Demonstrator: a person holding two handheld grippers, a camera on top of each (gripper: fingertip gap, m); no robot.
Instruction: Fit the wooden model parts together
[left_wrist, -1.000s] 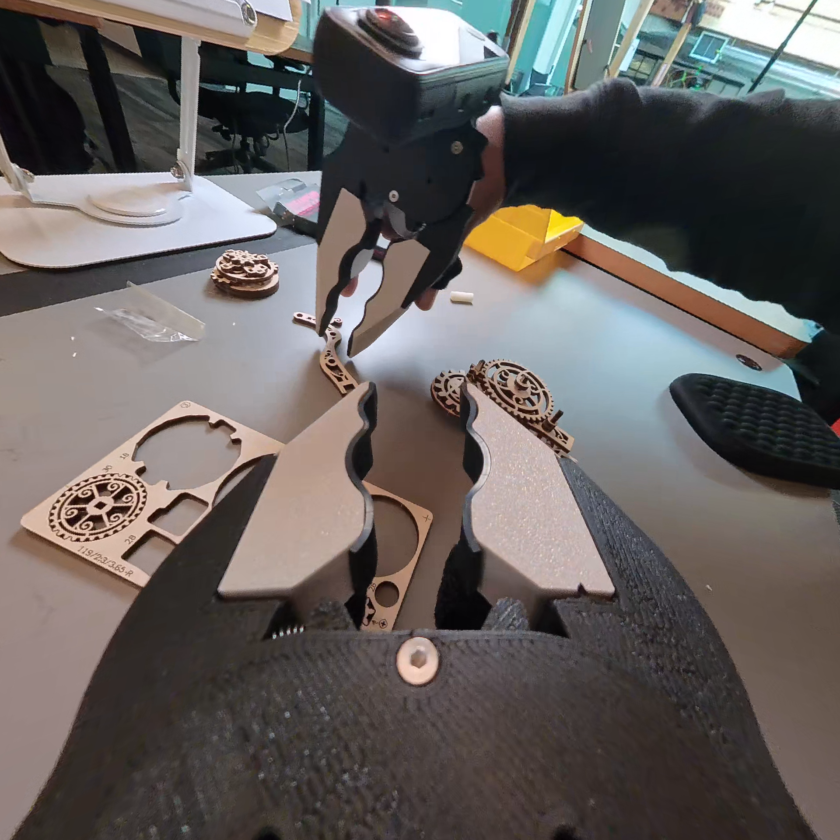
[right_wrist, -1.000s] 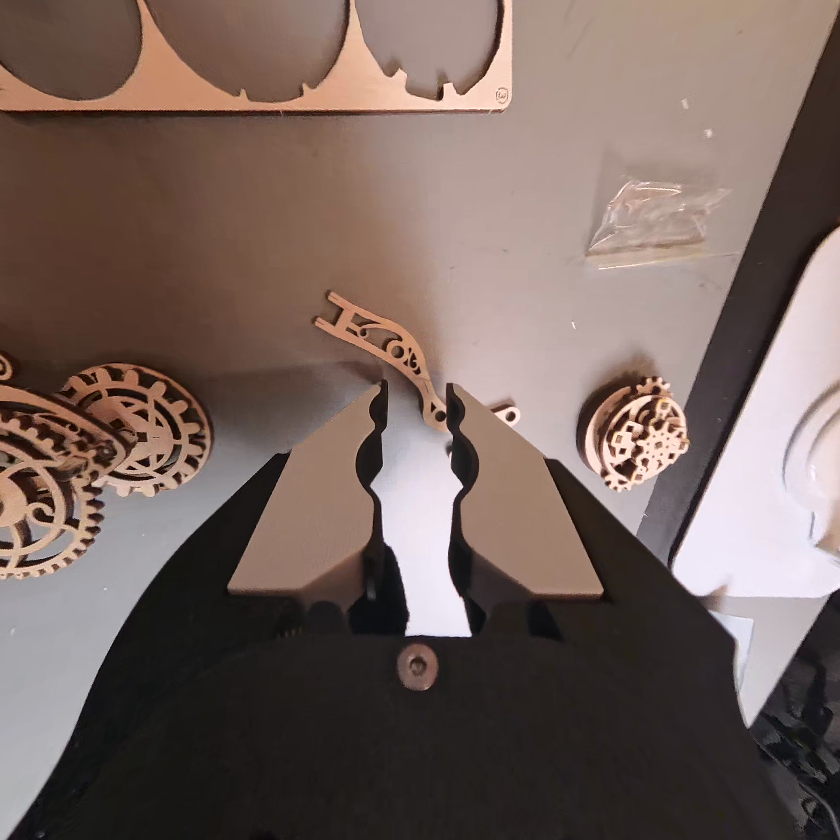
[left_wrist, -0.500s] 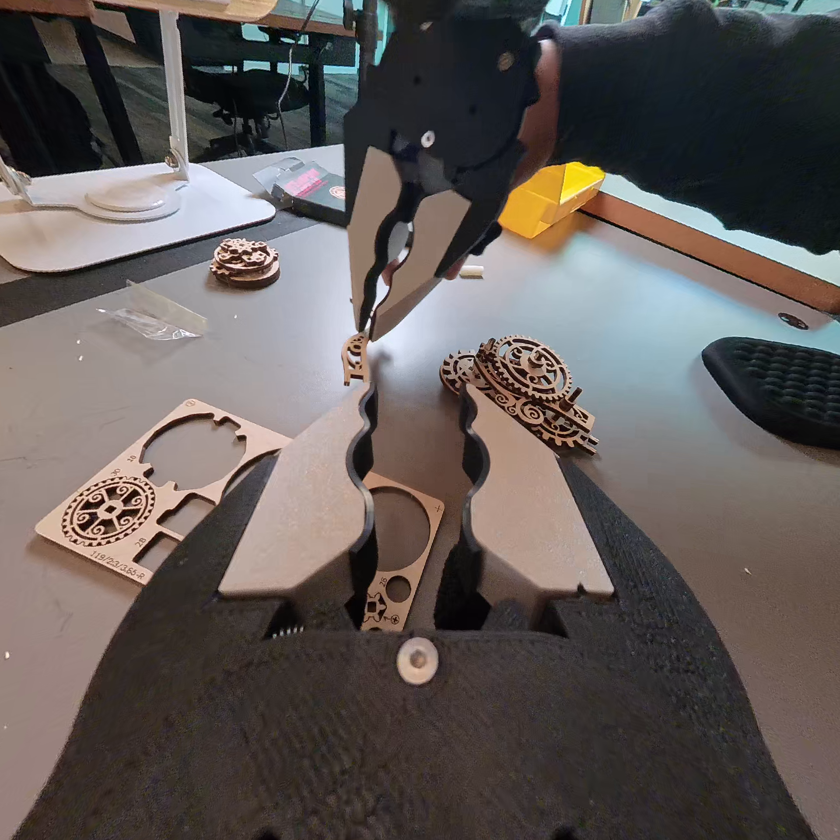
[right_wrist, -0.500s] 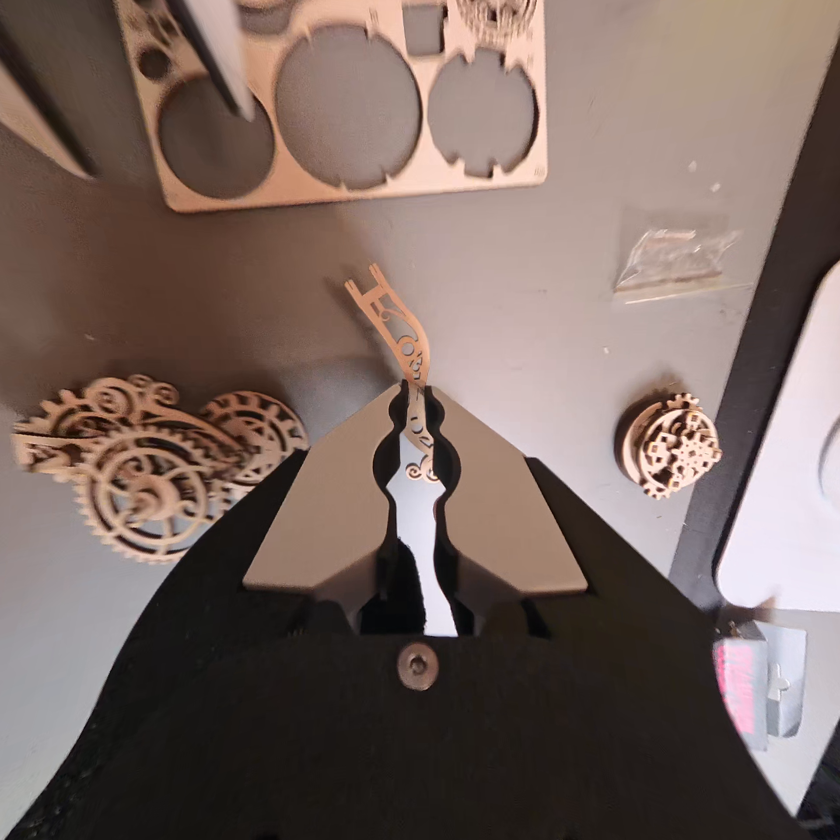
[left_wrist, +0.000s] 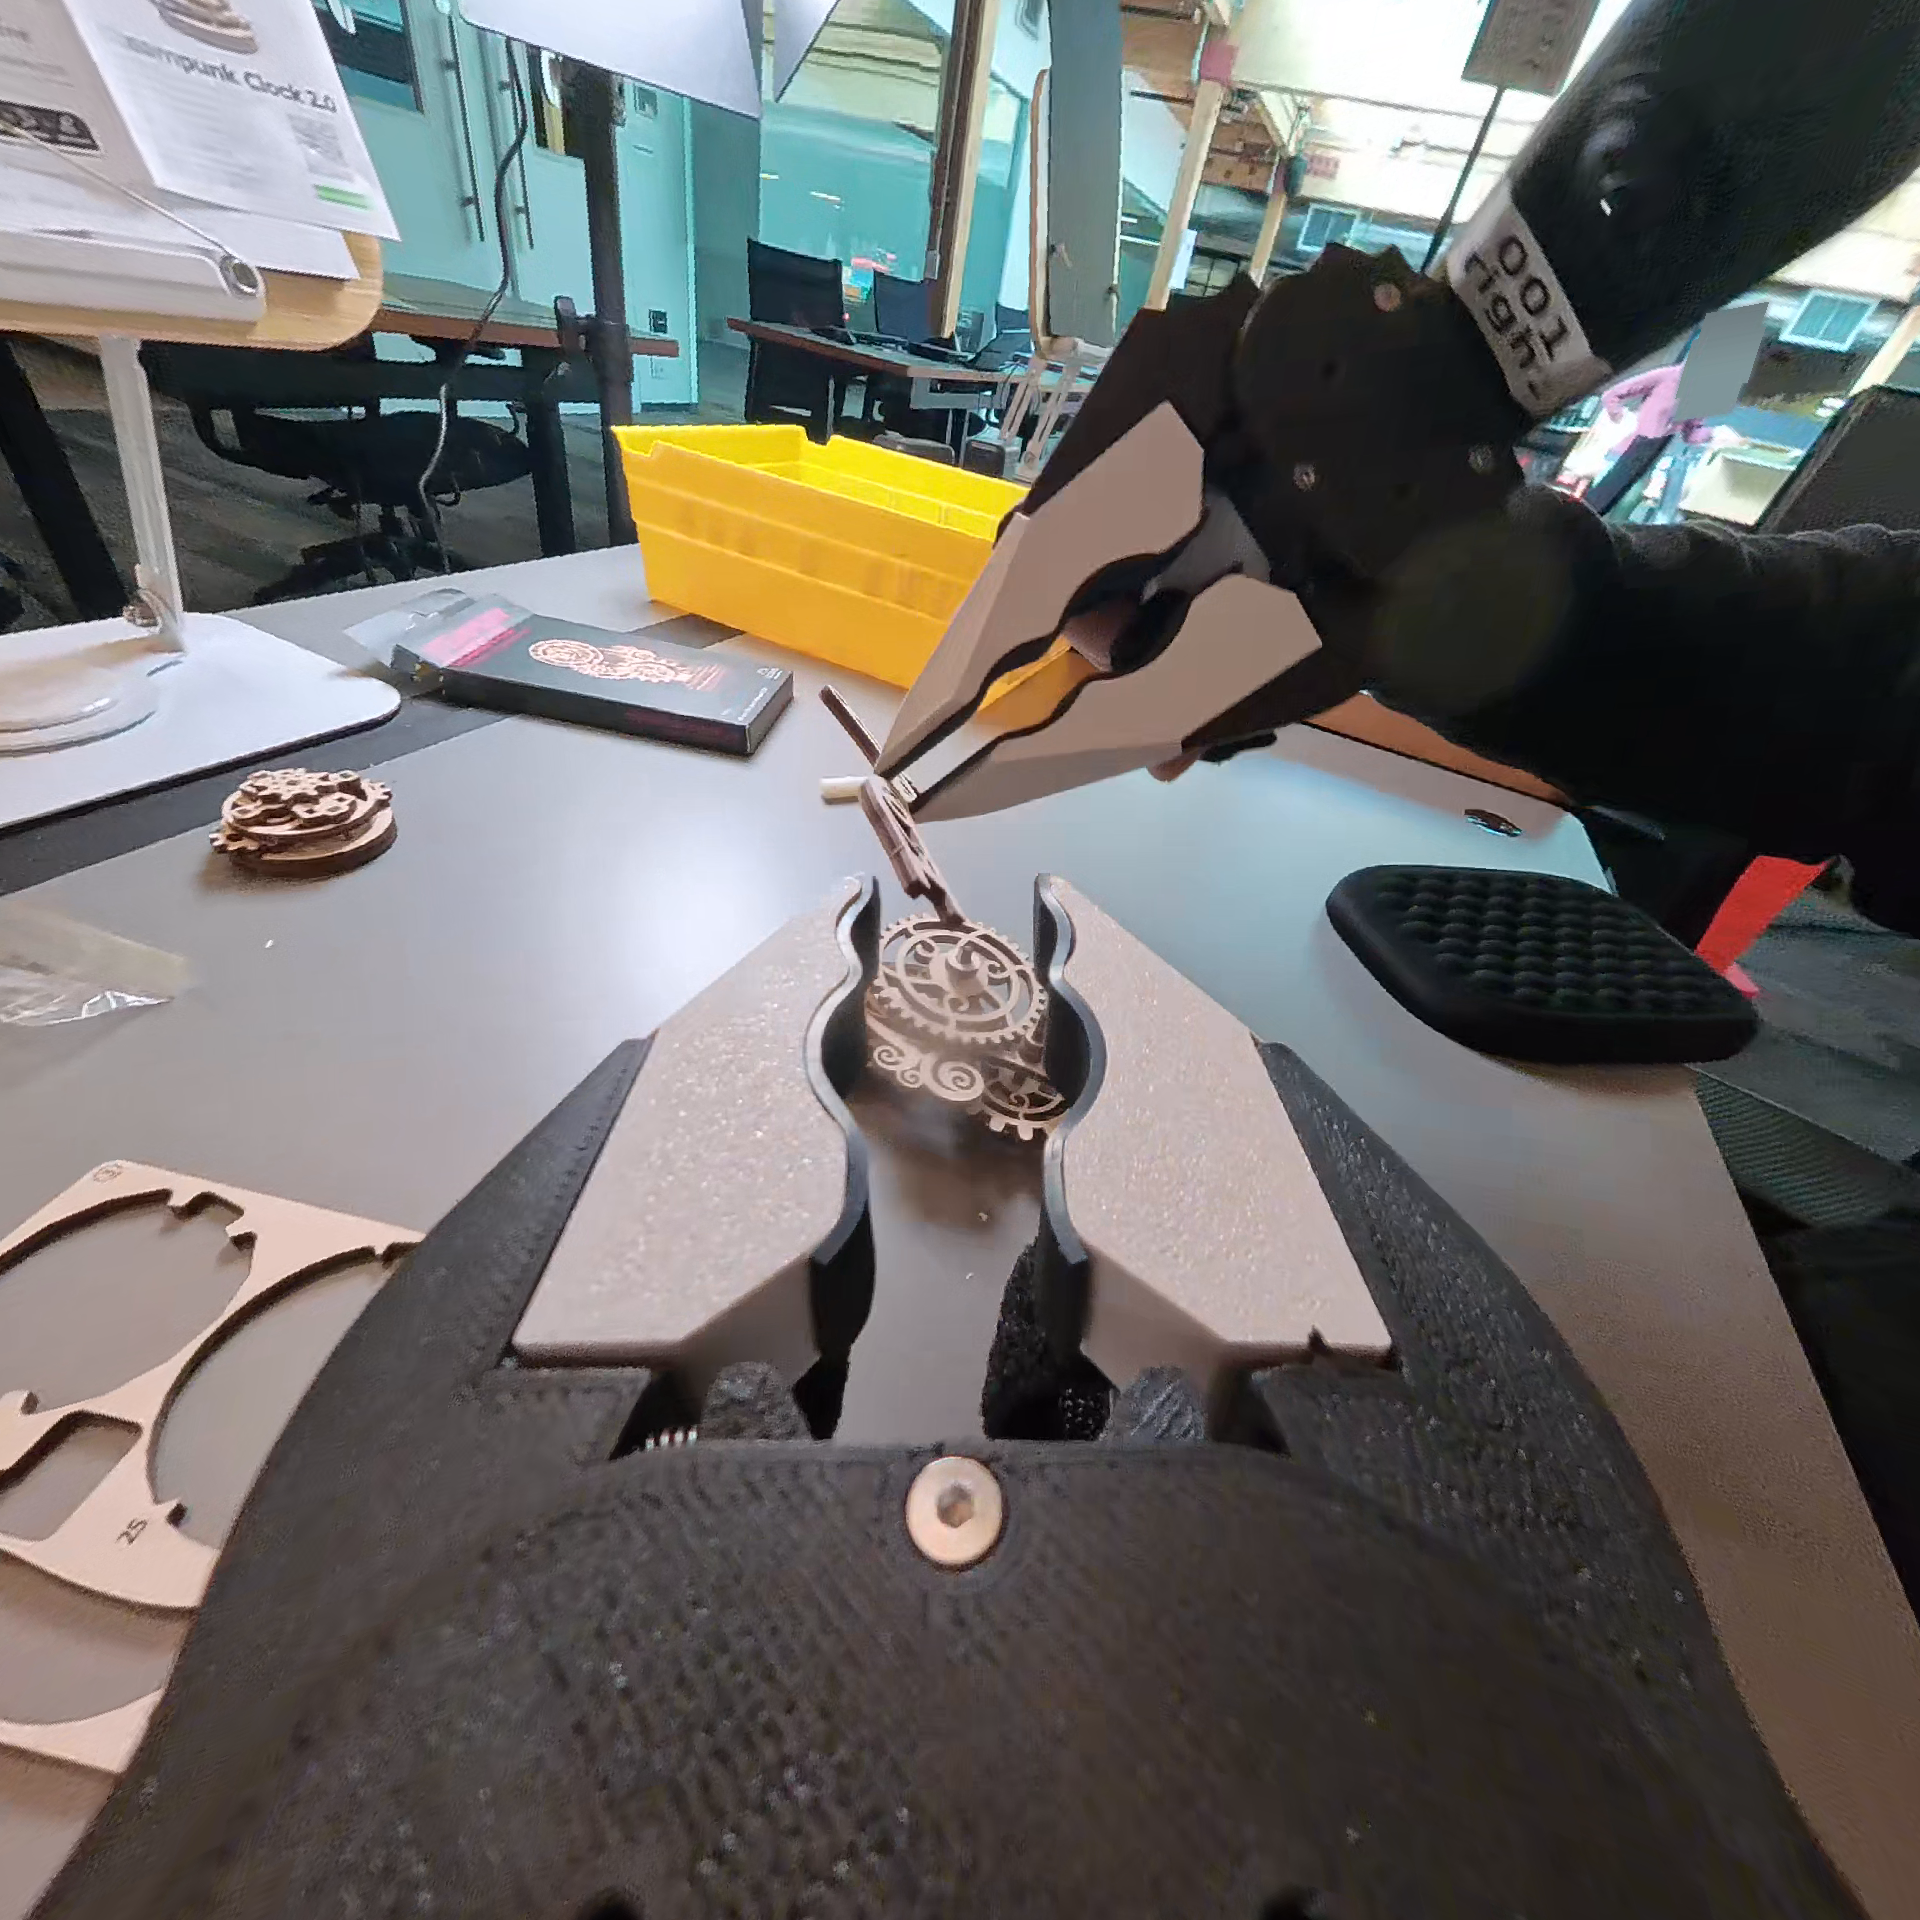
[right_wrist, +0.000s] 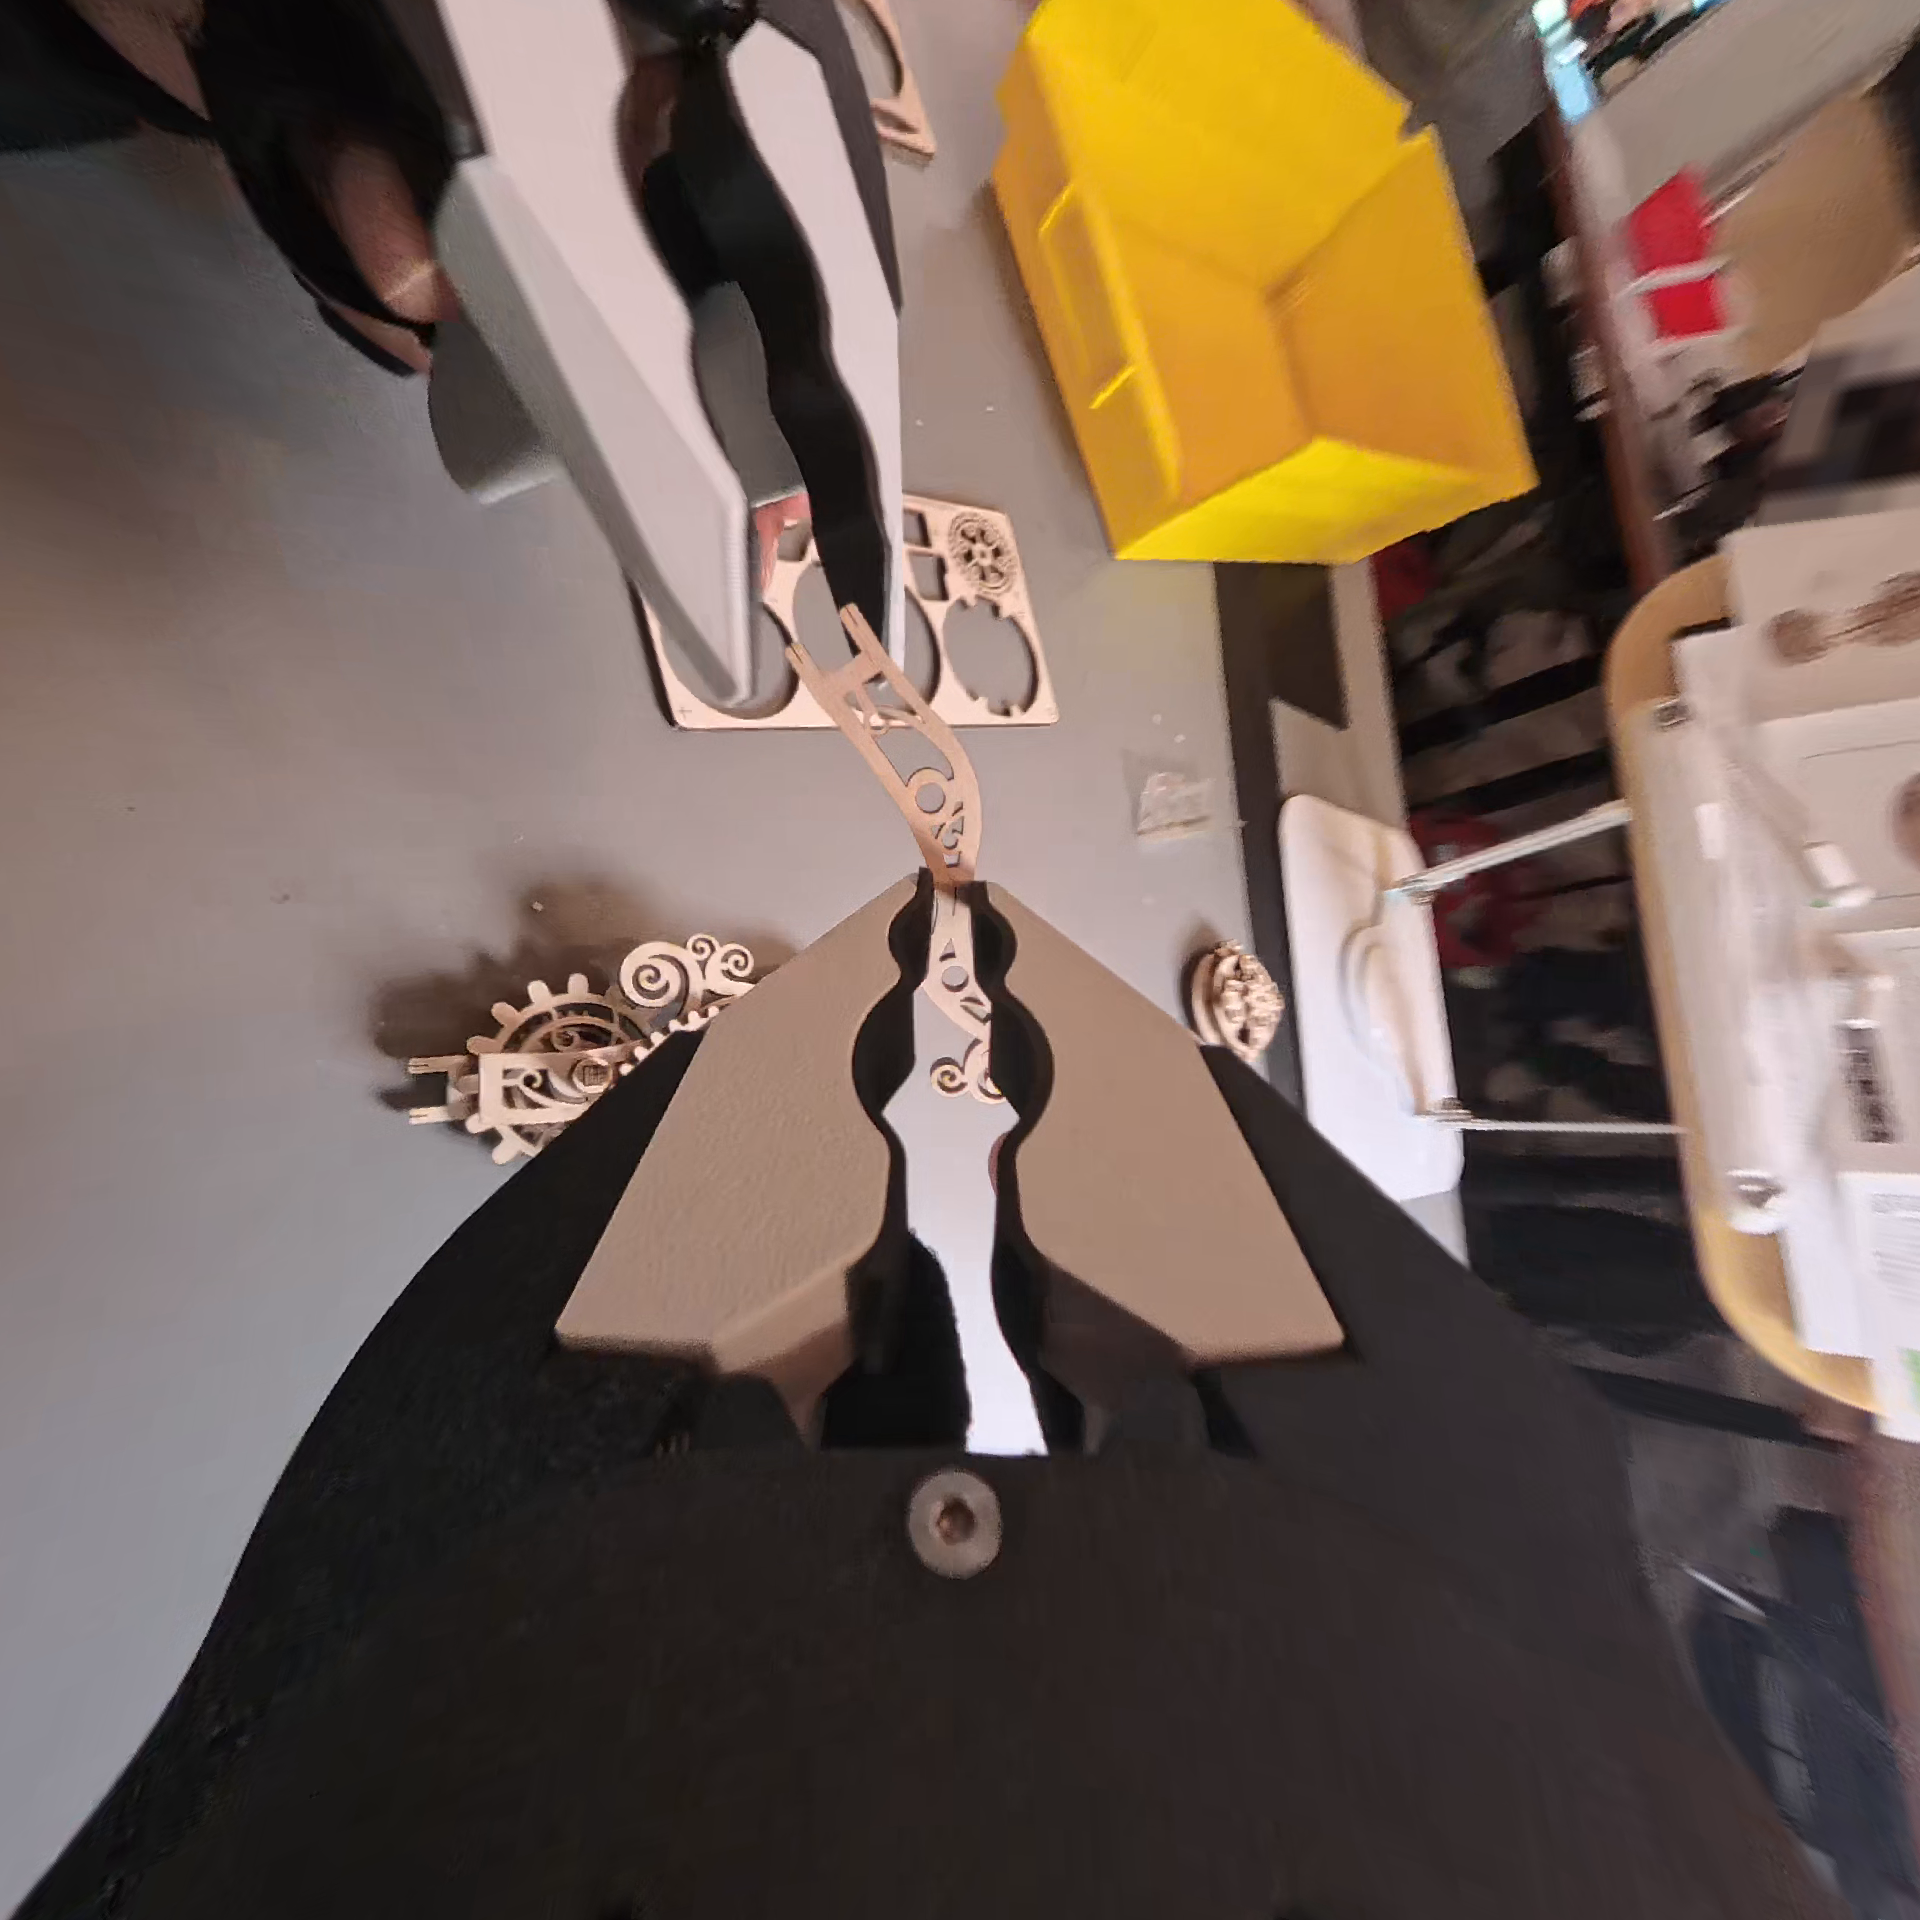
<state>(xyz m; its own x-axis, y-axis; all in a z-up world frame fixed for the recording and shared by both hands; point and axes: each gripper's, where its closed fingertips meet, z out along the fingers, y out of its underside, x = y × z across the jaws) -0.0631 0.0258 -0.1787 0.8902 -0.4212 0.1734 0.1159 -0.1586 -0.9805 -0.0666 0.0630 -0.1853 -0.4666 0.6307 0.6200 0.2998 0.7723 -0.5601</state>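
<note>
Right wrist view: right gripper (right_wrist: 951, 883) is pinching a thin curved wooden strut (right_wrist: 920, 774) by its tips.
Left gripper (left_wrist: 951, 914): jaws are standing apart around the gear assembly (left_wrist: 961, 1003), whether gripping it I cannot tell.
Risk: strut is likely twisting, slipping or snapping if pushed in askew.

Curved wooden strip (right_wrist: 928, 787) now lifted off table in right gripper (right_wrist: 951, 883), above gear assembly (left_wrist: 961, 1023).

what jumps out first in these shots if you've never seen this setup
The right gripper, its fingers clamped on a thin curved wooden strip held in the air. Then the wooden gear assembly on the grey table, sitting between the left gripper's spread fingers. Behind, a bright yellow bin stands at the table's far edge.
</note>
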